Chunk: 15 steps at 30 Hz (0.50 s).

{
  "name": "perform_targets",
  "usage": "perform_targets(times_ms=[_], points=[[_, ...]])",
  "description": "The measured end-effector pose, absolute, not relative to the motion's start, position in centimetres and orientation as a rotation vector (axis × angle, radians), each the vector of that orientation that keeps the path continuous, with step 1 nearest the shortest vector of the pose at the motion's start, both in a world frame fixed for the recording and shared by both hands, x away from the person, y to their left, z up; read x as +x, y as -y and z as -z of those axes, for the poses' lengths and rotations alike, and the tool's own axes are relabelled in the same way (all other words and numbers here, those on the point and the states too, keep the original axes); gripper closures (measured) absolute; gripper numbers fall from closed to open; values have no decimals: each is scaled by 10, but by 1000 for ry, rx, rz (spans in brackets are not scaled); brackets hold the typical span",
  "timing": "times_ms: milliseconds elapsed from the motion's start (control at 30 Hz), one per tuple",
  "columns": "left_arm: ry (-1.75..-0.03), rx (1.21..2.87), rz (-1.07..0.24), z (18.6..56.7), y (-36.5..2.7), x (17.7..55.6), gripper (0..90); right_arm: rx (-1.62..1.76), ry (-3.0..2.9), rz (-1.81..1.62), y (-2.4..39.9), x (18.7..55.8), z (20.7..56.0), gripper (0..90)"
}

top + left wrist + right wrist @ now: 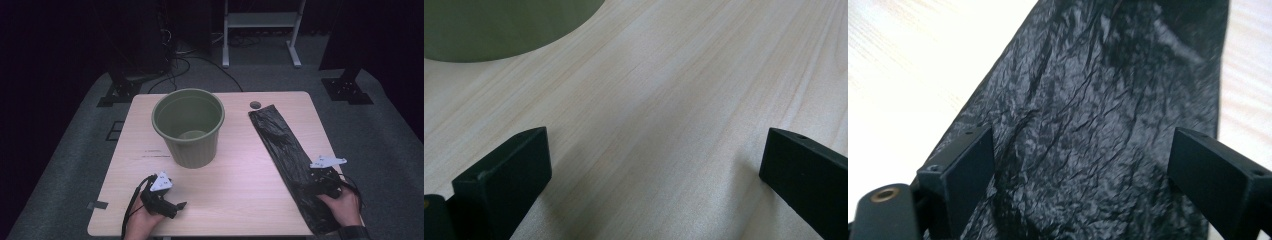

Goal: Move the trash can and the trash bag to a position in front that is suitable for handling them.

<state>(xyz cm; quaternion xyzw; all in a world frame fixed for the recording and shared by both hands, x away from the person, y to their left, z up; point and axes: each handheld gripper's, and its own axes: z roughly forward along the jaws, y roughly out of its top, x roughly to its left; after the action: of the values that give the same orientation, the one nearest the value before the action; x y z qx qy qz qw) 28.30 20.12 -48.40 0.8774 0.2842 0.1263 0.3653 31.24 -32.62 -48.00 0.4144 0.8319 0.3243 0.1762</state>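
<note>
A green plastic bin point(189, 125) stands upright and empty on the far middle of the wooden table point(235, 195). A flattened black plastic bag point(285, 145) lies in a long strip along the table's right side. My right gripper point(316, 181) hovers low over the near end of that strip. In the right gripper view its jaws stand wide apart, one on each side of the crinkled bag point(1098, 100), and my right gripper point(1080, 170) is open. My left gripper point(177, 206) rests near the front left edge, pointing right. In its own view my left gripper point(654, 170) is open over bare wood, with the bin's base point(499, 25) beyond.
A small round grommet point(255, 105) sits in the tabletop near the bag's far end. Behind the table, on grey carpet, are a white frame point(260, 30), black stand feet point(347, 90) and loose cables point(175, 60).
</note>
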Motion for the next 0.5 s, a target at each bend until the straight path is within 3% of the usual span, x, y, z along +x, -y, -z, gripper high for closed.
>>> perform_targets(times_ms=[500], points=[[-788,2201,-300,478,-211,285,0,1174,-2332,-1003,332,310,486,101]])
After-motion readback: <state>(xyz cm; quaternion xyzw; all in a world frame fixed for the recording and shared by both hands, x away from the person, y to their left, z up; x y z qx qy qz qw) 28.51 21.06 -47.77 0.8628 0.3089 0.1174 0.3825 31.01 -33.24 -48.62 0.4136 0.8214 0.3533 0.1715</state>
